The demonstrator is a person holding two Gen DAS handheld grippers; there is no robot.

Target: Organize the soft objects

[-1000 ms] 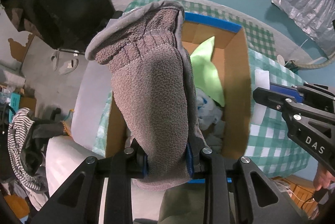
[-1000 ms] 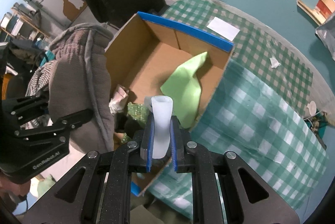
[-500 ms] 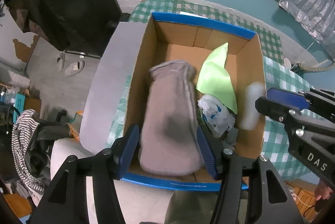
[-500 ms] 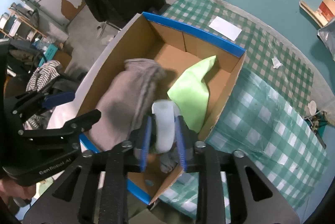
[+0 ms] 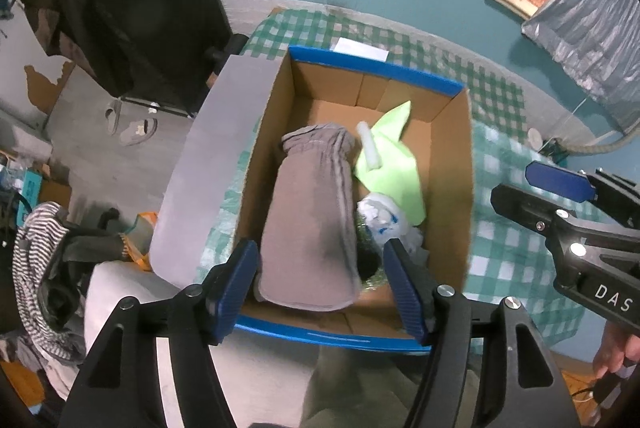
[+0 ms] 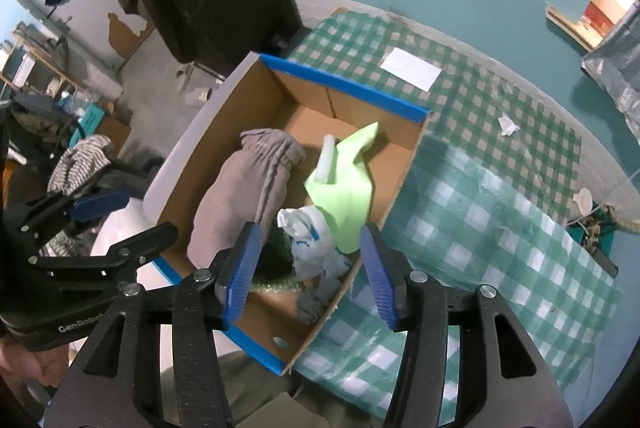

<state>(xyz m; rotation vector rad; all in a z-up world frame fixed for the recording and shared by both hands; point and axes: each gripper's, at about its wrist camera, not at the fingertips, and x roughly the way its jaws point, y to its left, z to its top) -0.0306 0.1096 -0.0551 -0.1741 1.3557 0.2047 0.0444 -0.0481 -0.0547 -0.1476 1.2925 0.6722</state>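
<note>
Left wrist view: grey fleece [image 5: 310,228] lies lengthwise in the box [image 5: 452,164], cuff farthest, both tools just released.

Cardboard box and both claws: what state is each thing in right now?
Cardboard box: open-topped, partly filled.
Grey fleece garment: lying loose in the box.
White foam piece: lying loose on the green cloth.
Green cloth: crumpled in the box.
Left claw: open, holding nothing; its jaws have just been opening.
Right claw: open, holding nothing; its jaws have just been opening.
</note>
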